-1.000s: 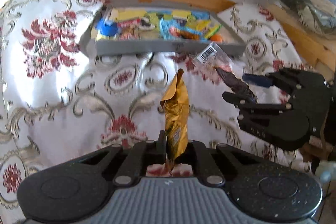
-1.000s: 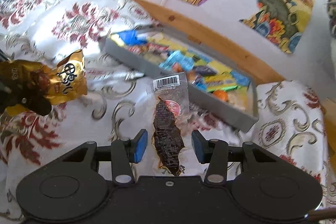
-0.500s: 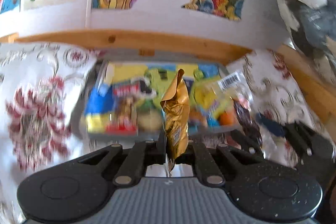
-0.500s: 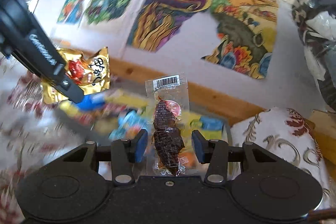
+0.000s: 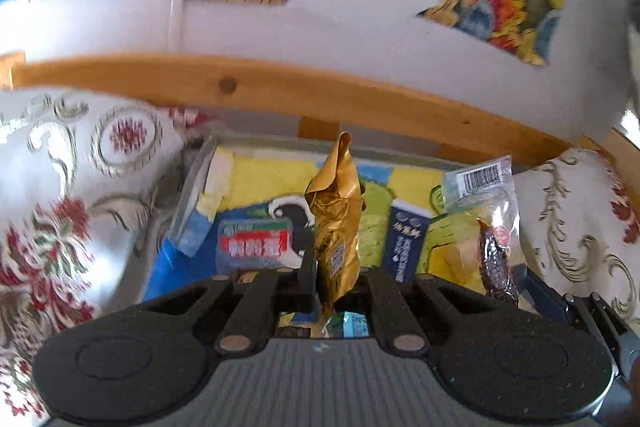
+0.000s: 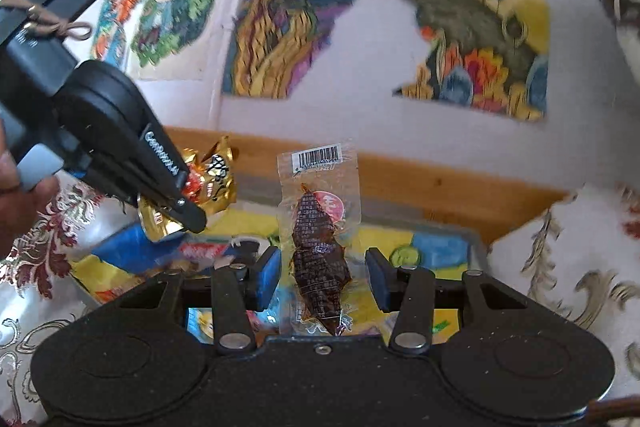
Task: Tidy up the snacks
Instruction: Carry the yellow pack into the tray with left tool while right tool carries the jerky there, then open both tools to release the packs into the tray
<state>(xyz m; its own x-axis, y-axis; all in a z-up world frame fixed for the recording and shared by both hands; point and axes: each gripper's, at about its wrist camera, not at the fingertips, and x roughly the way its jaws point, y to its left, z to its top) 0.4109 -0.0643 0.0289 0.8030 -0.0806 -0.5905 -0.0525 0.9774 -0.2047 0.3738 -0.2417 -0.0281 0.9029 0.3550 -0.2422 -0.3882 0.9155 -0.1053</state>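
Holding a gold snack packet (image 5: pixel 335 223) tight between its two black fingers, the left gripper (image 5: pixel 326 283) points forward over a grey tray (image 5: pixel 192 195) full of snacks. The packet stands up tall and thin in the pinch, with its crinkled top in the air. In the right wrist view, a person's hand (image 6: pixel 18 195) wraps around the handle of that left gripper at the left edge, and the gold packet (image 6: pixel 200 187) sticks out sideways from its black fingers. The right gripper (image 6: pixel 322 277) has its blue pads (image 6: pixel 268 273) spread apart, with a gap on each side of a clear packet of dark dried meat (image 6: pixel 318 251). The packet stands upright between the pads, its barcode at the top, but I cannot tell what keeps it up, because its bottom end is hidden behind the black body of the gripper. From the left wrist view the same clear packet (image 5: pixel 486 227) is just to the right, above the right side of the tray. Down in the tray lie yellow, blue and green packs, a red and white pack (image 5: pixel 254 243) and a dark blue pack (image 5: pixel 406 247). The tray sits on a white cloth with red flowers (image 5: pixel 60 227). Behind the tray runs a wooden rail (image 5: pixel 280 95). Past that is a white wall with bright pictures (image 6: pixel 304 15) stuck on it.
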